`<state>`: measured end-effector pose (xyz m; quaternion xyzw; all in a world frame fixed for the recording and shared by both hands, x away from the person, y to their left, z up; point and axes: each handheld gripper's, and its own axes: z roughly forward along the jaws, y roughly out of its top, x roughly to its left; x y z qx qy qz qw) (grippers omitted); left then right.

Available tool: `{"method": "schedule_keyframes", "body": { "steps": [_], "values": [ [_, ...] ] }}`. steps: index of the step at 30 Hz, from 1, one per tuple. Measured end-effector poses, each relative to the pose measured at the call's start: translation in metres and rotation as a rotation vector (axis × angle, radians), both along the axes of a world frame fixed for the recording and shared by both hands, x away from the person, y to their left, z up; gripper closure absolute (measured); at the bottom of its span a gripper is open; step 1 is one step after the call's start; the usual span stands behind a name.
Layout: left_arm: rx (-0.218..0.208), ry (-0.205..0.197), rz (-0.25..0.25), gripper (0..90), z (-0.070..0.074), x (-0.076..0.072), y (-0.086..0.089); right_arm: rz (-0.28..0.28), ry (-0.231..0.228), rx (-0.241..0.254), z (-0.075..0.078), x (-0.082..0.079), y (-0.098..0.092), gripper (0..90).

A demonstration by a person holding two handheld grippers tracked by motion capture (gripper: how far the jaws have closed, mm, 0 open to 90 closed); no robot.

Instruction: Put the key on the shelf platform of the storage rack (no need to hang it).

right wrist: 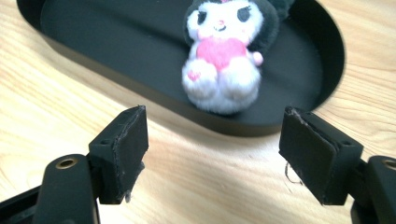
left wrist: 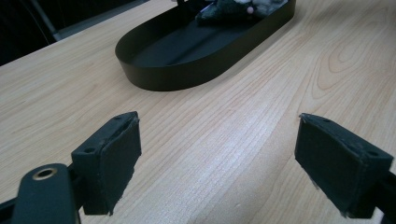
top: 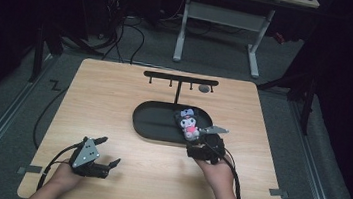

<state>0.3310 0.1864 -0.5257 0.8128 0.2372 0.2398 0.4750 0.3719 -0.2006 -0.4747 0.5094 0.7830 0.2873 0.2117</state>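
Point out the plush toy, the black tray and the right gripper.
plush toy (right wrist: pixel 221 51): right gripper view, on its pink belly.
black tray (left wrist: pixel 187 74): left gripper view, on its near outer wall.
right gripper (right wrist: pixel 215 144): right gripper view, midway between its open fingertips.

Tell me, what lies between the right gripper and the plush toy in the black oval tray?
In the right gripper view, bare wooden table and the tray's near rim separate the right gripper from the toy.

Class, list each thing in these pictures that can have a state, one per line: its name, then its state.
Plush toy: lying face up in the tray, free of both grippers.
Black oval tray: flat on the table, holding the plush toy at its right end.
Right gripper: jaws open, nothing between them, just outside the tray.
Left gripper: jaws open over bare table.
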Motion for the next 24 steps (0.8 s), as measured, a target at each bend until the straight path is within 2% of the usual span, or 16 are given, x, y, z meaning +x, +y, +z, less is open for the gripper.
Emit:
{"method": "schedule_keyframes", "body": {
  "steps": [3, 13, 14, 17, 19, 20, 21, 24],
  "values": [
    [0.001, 0.002, 0.002, 15.4, 0.0, 0.0, 0.0, -0.004, -0.04, 0.012, -0.004, -0.014, -0.006, 22.8],
    [-0.002, 0.012, 0.001, 15.4, 0.0, 0.002, -0.001, -0.039, -0.107, 0.083, -0.02, -0.055, -0.032, 18.2],
    [-0.004, 0.014, 0.002, 15.4, 0.0, 0.003, -0.001, -0.048, -0.121, 0.089, -0.023, -0.06, -0.033, 17.9],
    [-0.001, 0.013, 0.001, 15.4, 0.0, 0.003, -0.001, -0.072, -0.226, 0.106, -0.034, -0.079, -0.038, 17.9],
    [0.006, 0.014, -0.007, 15.4, 0.0, 0.002, -0.002, -0.067, -0.219, 0.106, -0.036, -0.083, -0.041, 17.9],
    [0.007, 0.012, -0.008, 15.4, 0.0, 0.003, -0.003, -0.074, -0.23, 0.093, -0.037, -0.084, -0.042, 18.2],
    [0.01, 0.013, -0.008, 15.4, 0.0, 0.003, -0.003, -0.093, -0.222, 0.088, -0.037, -0.084, -0.043, 18.4],
    [0.013, 0.014, -0.004, 15.4, 0.0, 0.003, -0.003, -0.107, -0.218, 0.117, -0.038, -0.081, -0.045, 18.3]
  ]
}}
